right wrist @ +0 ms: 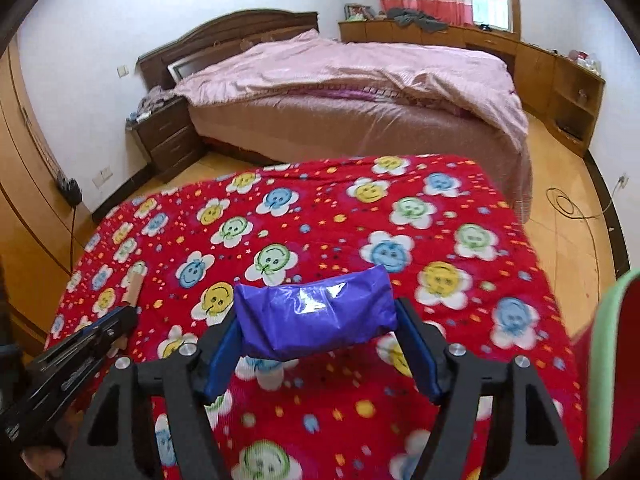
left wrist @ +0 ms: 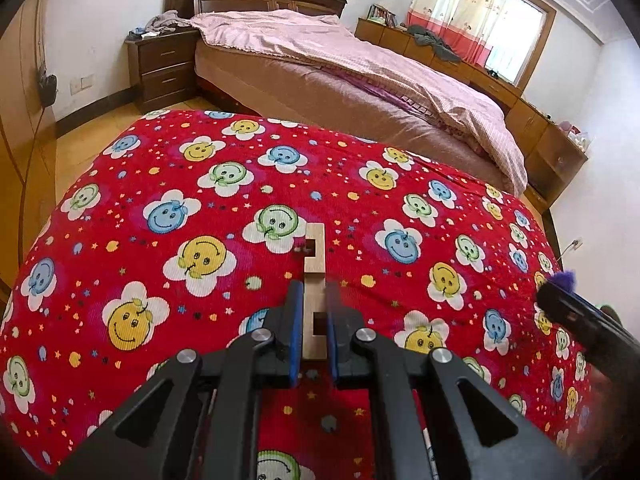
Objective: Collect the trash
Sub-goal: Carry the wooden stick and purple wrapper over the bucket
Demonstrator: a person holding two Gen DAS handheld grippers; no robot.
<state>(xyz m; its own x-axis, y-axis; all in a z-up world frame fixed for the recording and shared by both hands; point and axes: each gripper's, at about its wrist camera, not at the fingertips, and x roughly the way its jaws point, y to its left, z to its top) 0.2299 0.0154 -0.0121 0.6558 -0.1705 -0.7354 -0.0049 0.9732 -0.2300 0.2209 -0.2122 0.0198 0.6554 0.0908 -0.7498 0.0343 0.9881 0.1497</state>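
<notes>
My left gripper (left wrist: 313,296) is shut on a notched wooden block (left wrist: 315,256) and holds it over the red smiley-flower cloth (left wrist: 160,184). The block sticks forward past the blue pads. In the right wrist view the left gripper (right wrist: 120,316) shows at the lower left with the block (right wrist: 134,285) in it. My right gripper (right wrist: 316,312) is shut on a shiny purple plastic packet (right wrist: 314,312) held crosswise between its blue pads, above the cloth (right wrist: 400,208). The right gripper (left wrist: 554,284) shows at the right edge of the left wrist view with a purple bit at its tip.
A bed with a pink quilt (right wrist: 360,76) stands behind the red-covered surface. A dark nightstand (left wrist: 162,66) is at the back left. Low wooden cabinets (right wrist: 560,80) run along the right wall. A green and red object (right wrist: 612,360) is at the right edge. A cable (right wrist: 576,208) lies on the floor.
</notes>
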